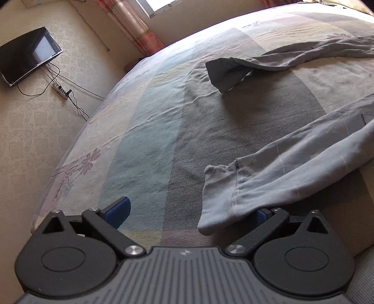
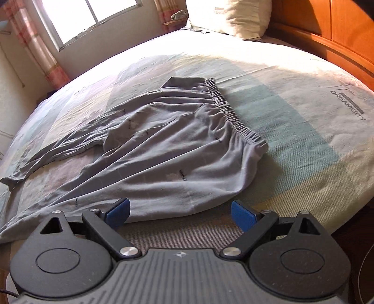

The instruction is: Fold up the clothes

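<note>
The grey trousers lie spread on the bed, not folded. In the right wrist view the elastic waistband sits at the right end of the garment, and both legs run away from it toward the left. The long axis therefore runs left to right across the mattress, waist to the right, cuffs to the left. The cloth is wrinkled and bunched near the waistband.

In the left wrist view the two legs lie apart. The far leg cuff rests further up the bed; the near leg cuff lies at the near edge, just in front of the left gripper.

Left gripper: fingers spread wide. The near cuff drapes over its right-side pad; the cloth is not pinched. This position suits a grasp at the cuff end.

Right gripper: fingers spread wide, holding nothing. It sits at the near edge of the bed, close to the hip portion of the garment, with bare sheet between the pads.

One gripper stands at each end of the long axis, an arrangement that suits lifting or folding the garment lengthwise.

A pillow lies at the far right.
</note>
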Tool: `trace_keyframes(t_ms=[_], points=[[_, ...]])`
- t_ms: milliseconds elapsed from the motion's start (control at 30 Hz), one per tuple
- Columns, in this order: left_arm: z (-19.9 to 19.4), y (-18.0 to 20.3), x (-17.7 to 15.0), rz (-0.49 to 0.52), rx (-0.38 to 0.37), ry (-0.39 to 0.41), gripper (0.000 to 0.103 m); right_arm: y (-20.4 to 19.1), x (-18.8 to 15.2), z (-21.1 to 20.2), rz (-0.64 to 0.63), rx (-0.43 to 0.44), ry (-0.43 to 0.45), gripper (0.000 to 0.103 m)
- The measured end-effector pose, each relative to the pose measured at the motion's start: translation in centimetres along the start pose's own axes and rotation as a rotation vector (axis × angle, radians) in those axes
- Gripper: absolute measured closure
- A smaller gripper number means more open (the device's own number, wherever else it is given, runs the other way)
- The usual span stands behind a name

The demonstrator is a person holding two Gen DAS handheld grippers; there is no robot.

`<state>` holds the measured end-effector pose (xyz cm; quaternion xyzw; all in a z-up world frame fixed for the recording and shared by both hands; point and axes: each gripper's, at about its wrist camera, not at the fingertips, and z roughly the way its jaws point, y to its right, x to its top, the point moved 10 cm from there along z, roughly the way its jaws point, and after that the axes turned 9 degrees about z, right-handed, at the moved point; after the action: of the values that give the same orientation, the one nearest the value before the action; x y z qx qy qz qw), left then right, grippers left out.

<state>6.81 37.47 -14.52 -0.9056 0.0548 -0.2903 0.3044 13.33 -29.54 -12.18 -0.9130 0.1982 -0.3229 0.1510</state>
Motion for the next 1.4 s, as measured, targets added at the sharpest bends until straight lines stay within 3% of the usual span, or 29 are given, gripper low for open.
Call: trace_keyframes(t_ms=[167,333,467,533,800,900,1000,1233,1400], points=[[-0.7,-0.3,0.1,0.002,0.006,-0.009,0.002,1.3,0.1,0.3,0.057,0.017,0.003,0.009],[-0.8,-1.0,-0.4,0.007,0.021,-0.046,0.002,-0.5,-1.4,0.9,0.003,0.038,-0.021,0.009],[-1.0,-2.9,-1.2,0.019,0.094,-0.081,0.002,-2.0,-2.4,1.2,-0.041,0.050,-0.036,0.009],[-1.3,-3.9,-1.4,-0.039,0.086,-0.074,0.002,-2.6,-2.5,1.1,-0.055,0.058,-0.035,0.008],[-1.0,-3.6,0.4,-0.341,-0.136,0.038,0.003,-4.6,-2.8,0.7,-0.092,0.077,-0.037,0.008],[-0.3,-2.1,1.3,-0.369,-0.185,0.045,0.003,-5.1,-2.9,0.4,-0.105,0.079,-0.039,0.008],[-0.7,0.3,2.5,-0.380,-0.288,0.092,0.003,-5.7,-3.0,0.1,-0.117,0.081,-0.041,0.008],[2.2,3.2,2.5,-0.381,-0.329,0.027,0.003,-6.8,-3.4,0.5,-0.128,0.082,-0.063,0.008],[3.6,4.5,2.7,-0.397,-0.343,-0.007,0.000,-8.8,-4.2,0.8,-0.115,0.162,-0.108,0.008]])
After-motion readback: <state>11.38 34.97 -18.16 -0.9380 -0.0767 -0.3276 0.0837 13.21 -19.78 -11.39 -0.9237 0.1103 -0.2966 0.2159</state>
